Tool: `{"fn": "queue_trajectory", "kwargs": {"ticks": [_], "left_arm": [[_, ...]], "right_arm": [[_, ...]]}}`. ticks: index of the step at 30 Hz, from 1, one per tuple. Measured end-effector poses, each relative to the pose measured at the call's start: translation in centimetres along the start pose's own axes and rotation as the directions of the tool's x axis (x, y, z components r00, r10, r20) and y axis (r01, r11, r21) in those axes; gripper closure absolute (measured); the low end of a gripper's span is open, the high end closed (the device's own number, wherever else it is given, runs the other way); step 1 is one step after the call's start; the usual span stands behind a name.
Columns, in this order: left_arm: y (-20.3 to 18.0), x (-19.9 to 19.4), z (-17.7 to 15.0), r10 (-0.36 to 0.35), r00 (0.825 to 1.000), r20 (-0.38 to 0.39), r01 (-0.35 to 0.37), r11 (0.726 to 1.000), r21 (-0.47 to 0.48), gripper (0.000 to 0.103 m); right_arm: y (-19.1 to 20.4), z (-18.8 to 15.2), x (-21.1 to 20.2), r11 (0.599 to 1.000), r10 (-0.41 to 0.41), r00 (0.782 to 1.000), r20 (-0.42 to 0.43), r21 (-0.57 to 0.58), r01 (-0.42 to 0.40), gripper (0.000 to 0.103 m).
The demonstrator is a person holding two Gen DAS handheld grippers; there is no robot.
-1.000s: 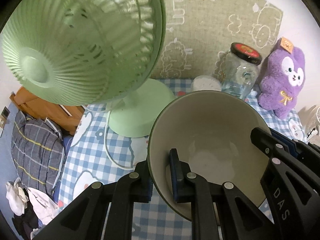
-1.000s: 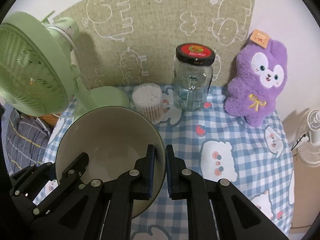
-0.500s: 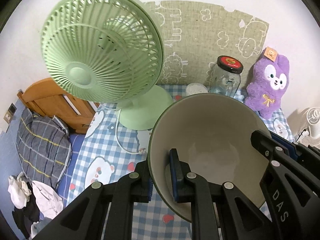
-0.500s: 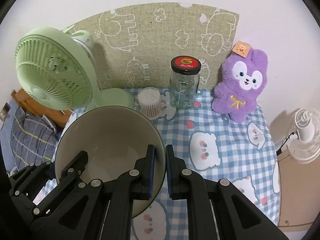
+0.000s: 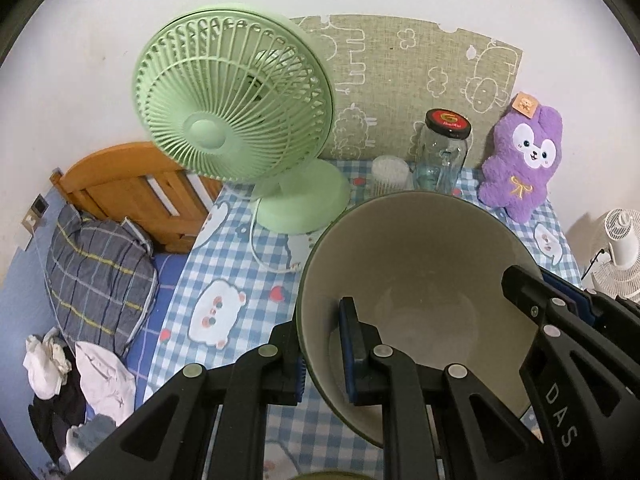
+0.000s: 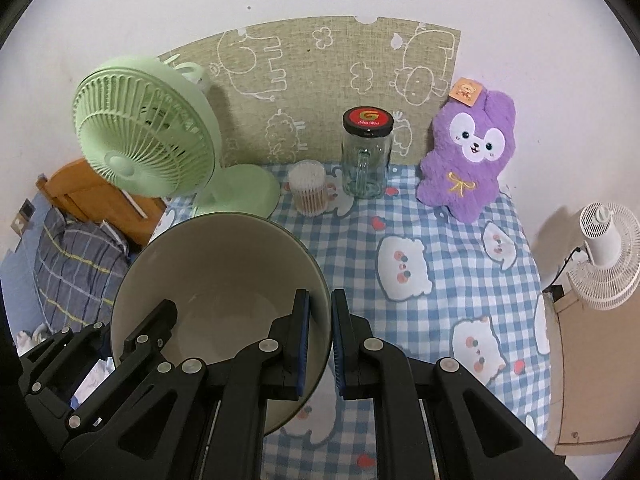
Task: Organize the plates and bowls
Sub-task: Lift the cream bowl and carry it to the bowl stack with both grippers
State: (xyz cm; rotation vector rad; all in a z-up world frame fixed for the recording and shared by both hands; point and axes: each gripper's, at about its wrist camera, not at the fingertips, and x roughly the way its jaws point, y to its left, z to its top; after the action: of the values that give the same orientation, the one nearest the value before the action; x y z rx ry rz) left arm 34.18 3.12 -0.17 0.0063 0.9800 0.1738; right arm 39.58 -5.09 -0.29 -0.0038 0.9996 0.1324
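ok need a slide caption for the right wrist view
Right gripper and left gripper clamp opposite rims of a green bowl above a checked tablecloth with fan, jar and purple plush.

Domestic bedroom. To the grippers' left stand a wooden bed frame (image 5: 132, 196) and plaid bedding (image 5: 96, 280) with loose clothes (image 5: 80, 380). Ahead sits a checked tablecloth (image 6: 440, 248) bearing a desk fan (image 5: 236, 108) and plush toy (image 6: 468, 156).
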Motion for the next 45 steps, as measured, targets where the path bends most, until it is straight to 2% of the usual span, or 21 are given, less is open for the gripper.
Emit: {"fn": "queue_trajectory", "kwargs": {"ticks": [14,29,39,45], "left_arm": [[0.1,-2.0,-4.1,0.015,0.997,-0.078,-0.019,0.998,-0.052,0.091],[2.1,-3.0,-9.8,0.025,0.986,-0.164,-0.052,0.985,-0.165,0.09],[2.4,-2.8,-13.2,0.062,0.969,-0.239,-0.103,0.981,-0.164,0.089],[2.7,-2.8,-14.0,0.065,0.967,-0.246,-0.111,0.978,-0.176,0.089]], "right_arm": [[0.4,-3.7,-2.3,0.999,0.001,0.999,-0.047,-0.049,-0.003,0.09],[2.3,-8.2,-3.1,0.989,0.027,0.993,-0.114,-0.138,-0.043,0.09],[3.3,-11.5,-2.1,0.978,0.05,0.979,-0.199,-0.19,-0.088,0.09],[3.5,-12.0,-2.2,0.975,0.048,0.977,-0.209,-0.203,-0.092,0.09]]}}
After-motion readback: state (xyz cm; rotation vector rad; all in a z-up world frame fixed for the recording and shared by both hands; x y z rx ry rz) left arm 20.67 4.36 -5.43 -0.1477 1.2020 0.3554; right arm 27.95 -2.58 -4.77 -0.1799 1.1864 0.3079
